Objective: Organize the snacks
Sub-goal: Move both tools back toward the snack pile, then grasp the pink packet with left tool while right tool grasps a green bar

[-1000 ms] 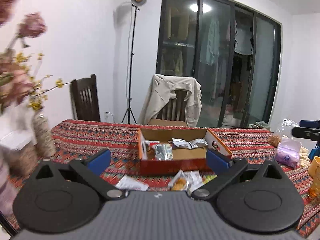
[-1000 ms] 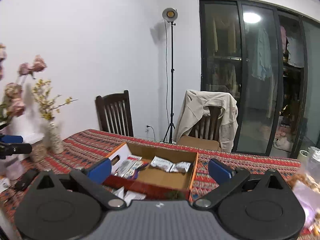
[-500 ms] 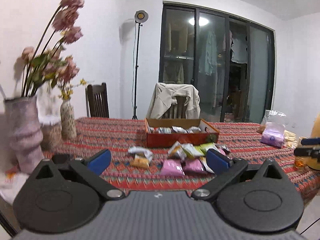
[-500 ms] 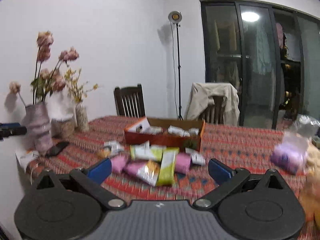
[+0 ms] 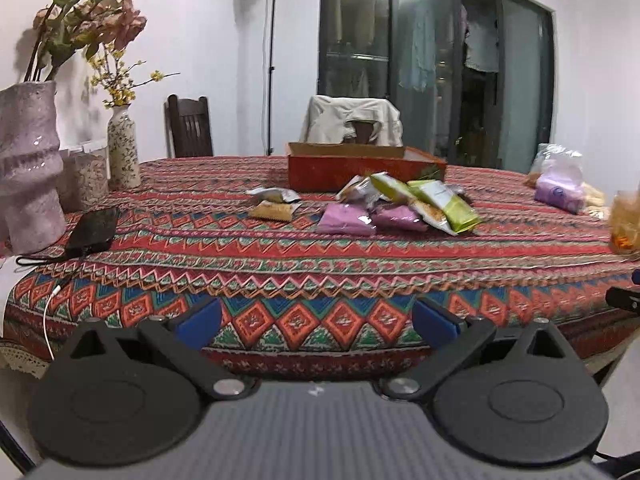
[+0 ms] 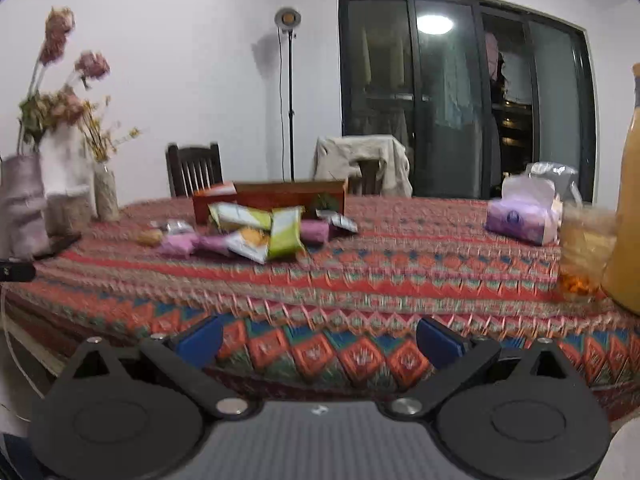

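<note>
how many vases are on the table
2. A large pale lilac vase with pink flowers stands at the table's left edge. A slim speckled vase with yellow sprigs stands behind it, nearer the wall. Others may sit outside the frame.

Patterned table (image 5: 304,264) — snacks (image 5: 400,206), box (image 5: 360,170)

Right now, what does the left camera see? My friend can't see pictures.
Snack packets lie heaped on a patterned tablecloth before a red box. The open left tongs hover empty near the table's edge.
</note>
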`<state>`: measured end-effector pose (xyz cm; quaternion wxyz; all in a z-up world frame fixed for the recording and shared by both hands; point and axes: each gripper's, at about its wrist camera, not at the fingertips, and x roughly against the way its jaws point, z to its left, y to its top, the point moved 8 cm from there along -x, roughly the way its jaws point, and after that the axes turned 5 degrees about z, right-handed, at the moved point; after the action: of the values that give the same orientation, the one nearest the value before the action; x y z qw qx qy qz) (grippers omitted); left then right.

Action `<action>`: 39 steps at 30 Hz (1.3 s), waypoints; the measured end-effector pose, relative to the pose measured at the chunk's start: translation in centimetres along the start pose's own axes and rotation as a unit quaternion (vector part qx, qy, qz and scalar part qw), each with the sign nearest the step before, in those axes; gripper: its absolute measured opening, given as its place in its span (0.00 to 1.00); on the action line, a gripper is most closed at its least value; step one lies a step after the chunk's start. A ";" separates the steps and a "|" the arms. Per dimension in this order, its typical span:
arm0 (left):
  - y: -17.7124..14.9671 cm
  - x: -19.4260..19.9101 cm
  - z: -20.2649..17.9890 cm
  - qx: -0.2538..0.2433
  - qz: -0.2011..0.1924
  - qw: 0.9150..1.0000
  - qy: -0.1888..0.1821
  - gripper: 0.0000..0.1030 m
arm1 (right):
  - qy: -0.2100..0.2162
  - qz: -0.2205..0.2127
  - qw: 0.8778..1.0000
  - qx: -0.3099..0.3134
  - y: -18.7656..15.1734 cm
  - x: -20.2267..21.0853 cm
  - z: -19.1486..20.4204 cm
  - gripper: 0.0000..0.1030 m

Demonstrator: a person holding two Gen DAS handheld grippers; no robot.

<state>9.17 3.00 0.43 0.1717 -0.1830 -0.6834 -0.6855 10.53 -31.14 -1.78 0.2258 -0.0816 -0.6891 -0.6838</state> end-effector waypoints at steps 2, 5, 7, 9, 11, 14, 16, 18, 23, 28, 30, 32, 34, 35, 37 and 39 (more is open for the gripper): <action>-0.4 -1.0 0.1 0.004 0.008 1.000 0.001 1.00 | 0.005 0.008 1.000 0.005 -0.5 -1.1 0.2 1.00; -0.6 -2.9 0.4 0.016 0.023 1.000 0.004 1.00 | 0.020 0.019 1.000 0.002 -0.7 -3.0 0.8 1.00; -0.3 -4.2 0.6 0.023 0.025 0.999 0.001 1.00 | 0.028 0.022 0.999 -0.001 -0.5 -4.4 1.3 1.00; 0.0 -5.6 0.5 0.027 0.034 0.999 0.001 1.00 | 0.031 0.023 0.999 -0.001 -0.2 -5.7 1.9 1.00; 0.8 -7.1 0.1 0.026 0.039 0.999 -0.005 1.00 | 0.031 0.024 0.999 -0.001 0.2 -6.8 2.2 1.00; 2.8 -9.1 -0.7 0.012 0.032 0.999 -0.010 1.00 | 0.028 0.017 0.999 0.007 1.3 -8.4 2.5 1.00; 4.5 -10.6 -1.2 0.003 0.027 1.000 -0.009 1.00 | 0.025 0.016 0.999 0.024 2.3 -9.6 2.6 1.00; 6.1 -12.4 -1.9 -0.007 0.028 1.000 -0.008 1.00 | 0.033 0.031 0.999 0.017 3.6 -11.2 2.4 1.00; 9.9 -18.0 -3.3 -0.026 0.044 0.999 -0.004 0.93 | 0.065 0.073 0.995 0.001 7.5 -16.1 2.2 0.80; 11.4 -23.2 -4.2 -0.043 0.084 0.996 -0.002 0.77 | 0.051 0.072 0.996 0.029 11.6 -21.4 2.9 0.71; 11.5 -24.8 -4.2 -0.037 0.098 0.994 -0.003 0.77 | 0.047 0.079 0.995 0.039 12.9 -23.8 3.3 0.71; 11.6 -25.9 -4.2 -0.036 0.108 0.994 -0.007 0.77 | 0.041 0.089 0.994 0.053 13.7 -26.3 3.8 0.68; 11.3 -26.9 -4.4 -0.038 0.122 0.992 -0.012 0.77 | 0.037 0.101 0.992 0.069 14.0 -28.3 4.2 0.56; 11.1 -27.1 -4.4 -0.038 0.128 0.991 -0.010 0.77 | 0.037 0.108 0.991 0.073 14.0 -29.2 4.3 0.53; 10.5 -27.5 -4.3 -0.035 0.139 0.990 -0.002 0.76 | 0.048 0.117 0.990 0.066 14.1 -30.4 4.3 0.51; 10.4 -27.3 -4.3 -0.031 0.138 0.990 -0.003 0.69 | 0.047 0.113 0.990 0.073 14.1 -30.9 4.5 0.50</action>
<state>38.01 -1.74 -3.70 0.2569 -0.2823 -0.6310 -0.6754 42.88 -19.94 -1.89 0.3392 -0.1097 -0.7119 -0.6050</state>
